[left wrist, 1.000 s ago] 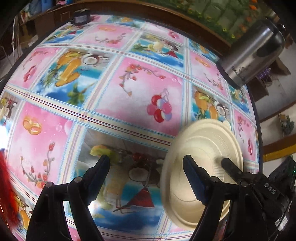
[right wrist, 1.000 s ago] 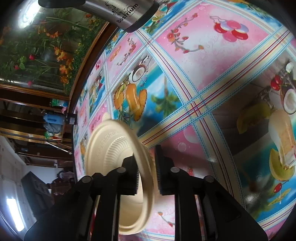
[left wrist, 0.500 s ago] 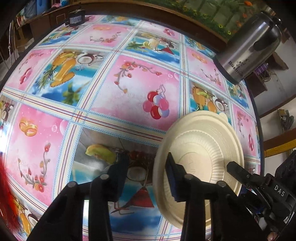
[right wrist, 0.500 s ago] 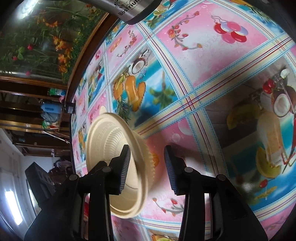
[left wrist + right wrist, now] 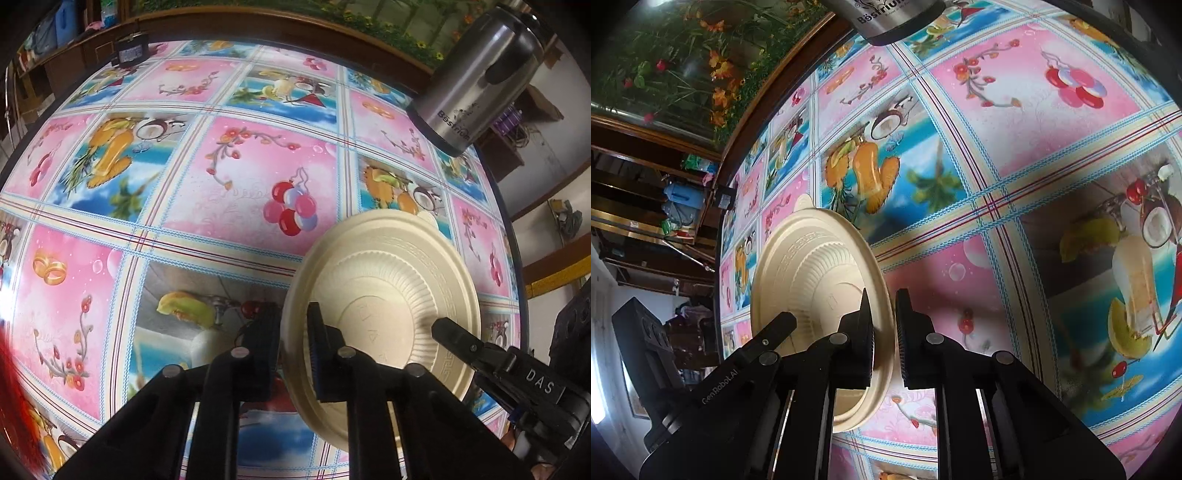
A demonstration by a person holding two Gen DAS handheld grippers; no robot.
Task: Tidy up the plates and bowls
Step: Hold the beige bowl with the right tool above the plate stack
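I find the work surface to be a round table under a glossy printed oilcloth of pink and blue squares showing fruit, flowers, rings and balloons, ruled off by striped bands. A dark wooden rim runs behind it, with a mural or panel of green foliage and orange flowers beyond; wooden shelving with blue and green oddments stands further back on my right-hand view. A small black box with a label sits at the table's far edge. One container is on the surface: a brushed-steel electric kettle with a black base and handle, standing upright near the far right edge in the left view; I cannot see inside it. The task's thing, a cream-coloured round disposable plate with a ribbed well and a key-pattern rim, is held tilted on edge above the cloth, nothing on it, well apart from the kettle. My left gripper has its jaws closed down onto the plate's rim, one pad on either face. My right gripper is likewise clamped on the opposite part of the same rim, its left pad against the plate's ribbed underside.
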